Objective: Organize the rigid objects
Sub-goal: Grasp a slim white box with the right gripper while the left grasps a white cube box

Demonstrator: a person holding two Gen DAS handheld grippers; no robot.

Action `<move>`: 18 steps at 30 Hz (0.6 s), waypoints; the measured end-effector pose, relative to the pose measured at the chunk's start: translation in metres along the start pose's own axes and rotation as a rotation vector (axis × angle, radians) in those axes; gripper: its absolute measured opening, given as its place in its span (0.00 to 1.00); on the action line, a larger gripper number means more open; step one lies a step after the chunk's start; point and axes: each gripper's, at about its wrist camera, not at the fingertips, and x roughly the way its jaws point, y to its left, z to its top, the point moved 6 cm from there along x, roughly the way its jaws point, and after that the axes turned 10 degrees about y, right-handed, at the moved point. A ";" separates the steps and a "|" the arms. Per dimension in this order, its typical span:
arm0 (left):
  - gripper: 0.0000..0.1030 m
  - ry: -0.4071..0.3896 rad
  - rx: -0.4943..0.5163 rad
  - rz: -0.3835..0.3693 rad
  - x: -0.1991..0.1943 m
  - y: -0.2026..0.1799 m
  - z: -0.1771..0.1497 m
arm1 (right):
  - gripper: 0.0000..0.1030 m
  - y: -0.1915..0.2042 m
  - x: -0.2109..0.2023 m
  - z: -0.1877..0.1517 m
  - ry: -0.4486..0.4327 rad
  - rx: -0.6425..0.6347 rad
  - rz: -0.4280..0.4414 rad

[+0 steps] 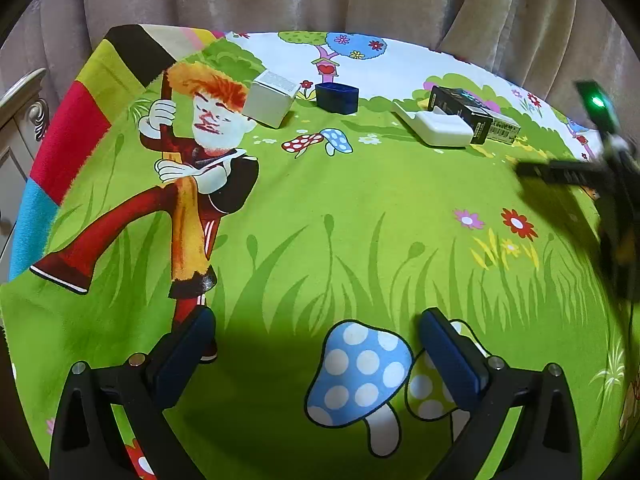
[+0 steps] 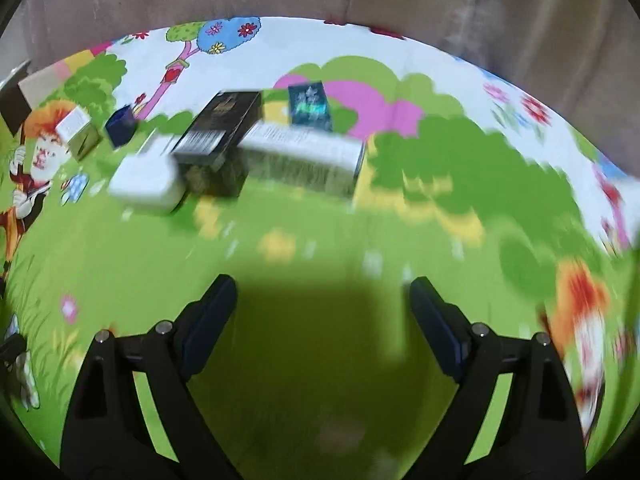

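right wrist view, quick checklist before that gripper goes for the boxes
1. Right gripper fingers apart, nothing between them: ok.
2. Left gripper open and empty: ok.
3. Sharp view of the targets: not ok, right wrist view is blurred.
4. Black box free to grasp: not ok, white charger and long pale box crowd it.
5. White box and blue container standing apart: ok.

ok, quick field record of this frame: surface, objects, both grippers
surface: cartoon-print cloth
far left: white box beside dark blue container, apart
far right cluster: white flat case against black box; long pale box and small teal box behind, blurred
left gripper: open, empty
right gripper: open, empty
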 end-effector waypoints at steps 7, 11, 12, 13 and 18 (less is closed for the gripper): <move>1.00 0.004 -0.002 0.001 0.001 0.001 0.000 | 0.93 0.001 0.031 0.056 0.014 -0.240 0.141; 1.00 0.026 -0.021 0.010 0.003 0.000 0.004 | 0.62 0.011 0.028 0.060 -0.013 -0.322 0.204; 1.00 0.035 -0.035 0.015 0.004 -0.001 0.006 | 0.39 0.013 0.024 0.058 -0.026 -0.331 0.206; 1.00 0.047 -0.052 0.022 0.006 -0.004 0.011 | 0.28 0.014 0.020 0.052 -0.033 -0.332 0.207; 1.00 0.064 0.005 0.002 0.029 -0.041 0.053 | 0.28 0.021 -0.006 0.003 -0.064 -0.316 0.145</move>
